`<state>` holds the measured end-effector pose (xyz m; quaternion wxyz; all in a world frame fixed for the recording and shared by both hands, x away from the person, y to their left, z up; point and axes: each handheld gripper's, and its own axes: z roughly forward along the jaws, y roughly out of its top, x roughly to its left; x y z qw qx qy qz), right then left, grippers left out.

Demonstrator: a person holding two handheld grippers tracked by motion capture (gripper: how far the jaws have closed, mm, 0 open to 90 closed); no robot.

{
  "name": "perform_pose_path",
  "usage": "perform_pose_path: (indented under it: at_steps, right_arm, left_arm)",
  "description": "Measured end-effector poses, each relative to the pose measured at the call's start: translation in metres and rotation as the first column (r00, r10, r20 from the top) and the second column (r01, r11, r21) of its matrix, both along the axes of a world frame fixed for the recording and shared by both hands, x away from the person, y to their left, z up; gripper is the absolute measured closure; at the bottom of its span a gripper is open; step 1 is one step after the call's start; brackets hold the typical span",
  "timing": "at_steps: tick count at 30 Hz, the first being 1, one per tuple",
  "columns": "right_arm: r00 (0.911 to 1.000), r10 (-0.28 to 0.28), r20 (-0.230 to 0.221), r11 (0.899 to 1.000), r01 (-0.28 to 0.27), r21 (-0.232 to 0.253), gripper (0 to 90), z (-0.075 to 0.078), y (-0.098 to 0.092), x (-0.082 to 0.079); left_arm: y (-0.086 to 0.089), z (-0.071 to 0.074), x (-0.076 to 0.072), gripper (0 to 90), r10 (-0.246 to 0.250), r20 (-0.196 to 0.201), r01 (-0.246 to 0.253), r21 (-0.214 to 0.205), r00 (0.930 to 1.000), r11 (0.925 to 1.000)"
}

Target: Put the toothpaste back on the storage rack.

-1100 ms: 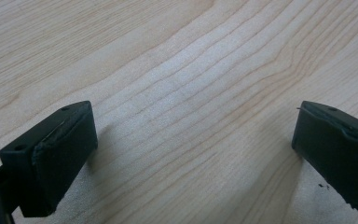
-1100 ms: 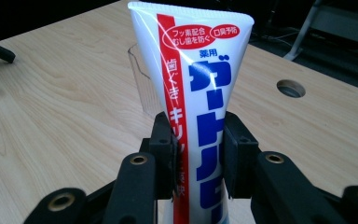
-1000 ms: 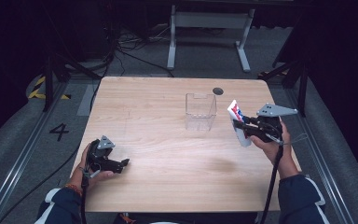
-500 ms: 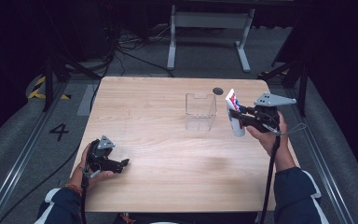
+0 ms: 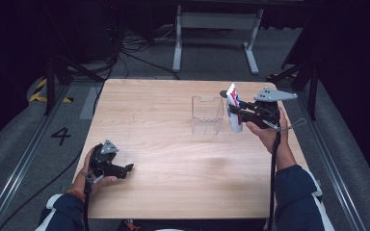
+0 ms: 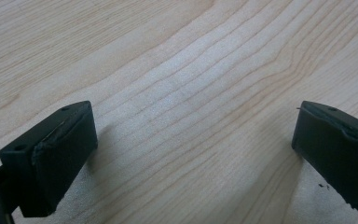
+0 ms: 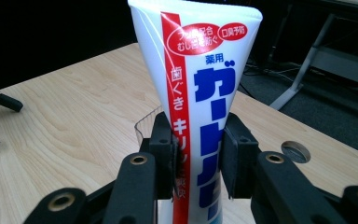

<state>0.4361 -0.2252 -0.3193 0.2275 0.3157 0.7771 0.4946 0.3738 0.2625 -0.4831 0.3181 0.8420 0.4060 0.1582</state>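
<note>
Right gripper (image 5: 237, 109) is clenched on a toothpaste tube (image 5: 233, 113), holding it upright above the wooden surface (image 5: 173, 192), just beside the clear plastic box (image 5: 206, 115), likely so it can drop in end first. Left gripper (image 5: 125, 169) rests released and empty on the surface, well apart.

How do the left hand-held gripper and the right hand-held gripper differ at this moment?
The left hand-held gripper has its jaws open with nothing between them; the right hand-held gripper is shut on an upright toothpaste tube. The left one rests low at the table; the right one is raised beside the clear container. Both have black jaws.
</note>
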Motion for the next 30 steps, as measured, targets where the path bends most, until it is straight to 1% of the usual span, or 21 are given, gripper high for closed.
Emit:
perform_pose_path:
  at_steps: [10, 13, 16, 18, 21, 22, 25, 30]
  right_arm:
    - [0.9999, 0.006, 0.01, 0.999, -0.006, 0.039, 69.9, -0.005, 0.012, 0.015]
    - [0.9998, 0.005, 0.017, 0.998, -0.007, 0.064, 69.9, -0.007, 0.015, 0.019]
    - [0.9994, 0.003, 0.035, 0.997, -0.006, 0.083, 69.9, -0.01, 0.018, 0.023]
    - [0.9989, 0.003, 0.047, 0.994, -0.008, 0.107, 69.9, -0.013, 0.019, 0.026]
    - [0.9973, -0.003, 0.074, 0.992, -0.006, 0.124, 69.8, -0.016, 0.022, 0.03]
    - [0.9974, -0.004, 0.071, 0.992, -0.005, 0.13, 69.8, -0.017, 0.023, 0.032]
    - [0.9976, -0.005, 0.07, 0.993, -0.003, 0.121, 69.8, -0.02, 0.027, 0.038]
    - [0.9987, -0.014, 0.049, 0.992, 0.008, 0.124, 69.8, -0.027, 0.031, 0.047]
  left_arm:
    - [0.0, 0.0, 0.0, 0.5, 0.0, 0.0, 0.0, 0.0, 1.0, 1.0]
    - [0.0, 0.0, 0.0, 0.5, 0.002, 0.001, -0.002, 0.001, 1.0, 1.0]
    - [0.0, 0.0, 0.0, 0.5, 0.002, 0.0, -0.002, -0.001, 1.0, 1.0]
    - [0.0, 0.0, 0.0, 0.5, 0.001, 0.0, -0.001, 0.0, 1.0, 1.0]
    - [0.0, 0.0, 0.0, 0.5, 0.001, 0.0, -0.001, -0.001, 1.0, 1.0]
    - [0.0, 0.0, 0.0, 0.5, 0.001, 0.0, -0.001, 0.0, 1.0, 1.0]
    - [0.0, 0.0, 0.0, 0.5, 0.001, 0.0, -0.001, 0.0, 1.0, 1.0]
    - [0.0, 0.0, 0.0, 0.5, 0.0, 0.0, 0.0, -0.001, 1.0, 1.0]
